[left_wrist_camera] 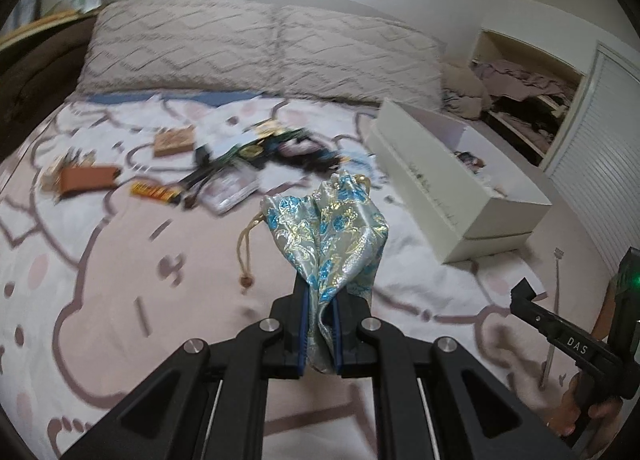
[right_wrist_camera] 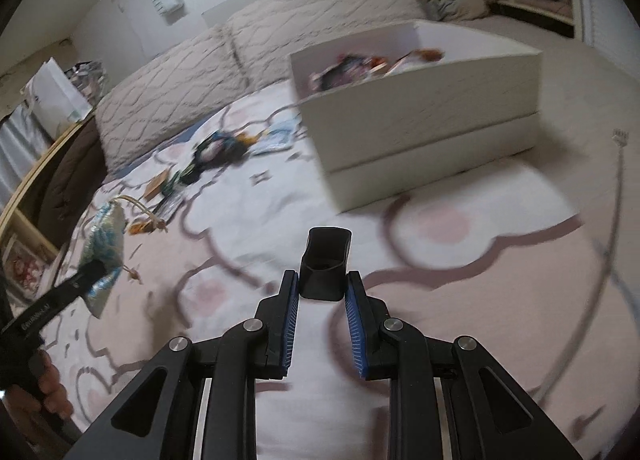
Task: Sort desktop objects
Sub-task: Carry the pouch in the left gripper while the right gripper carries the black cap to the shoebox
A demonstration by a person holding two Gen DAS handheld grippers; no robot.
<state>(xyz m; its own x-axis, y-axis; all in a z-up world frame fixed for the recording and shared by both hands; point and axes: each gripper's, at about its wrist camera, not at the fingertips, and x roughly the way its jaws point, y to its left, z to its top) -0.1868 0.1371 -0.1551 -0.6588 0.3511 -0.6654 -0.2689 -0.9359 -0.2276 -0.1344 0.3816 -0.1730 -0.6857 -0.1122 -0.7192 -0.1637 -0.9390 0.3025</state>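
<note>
Left gripper is clamped on a blue-and-gold brocade drawstring pouch — it sticks up out of the jaws, off the bedspread. Right gripper pinches a small black holder at its fingertips — white box just beyond.
</note>
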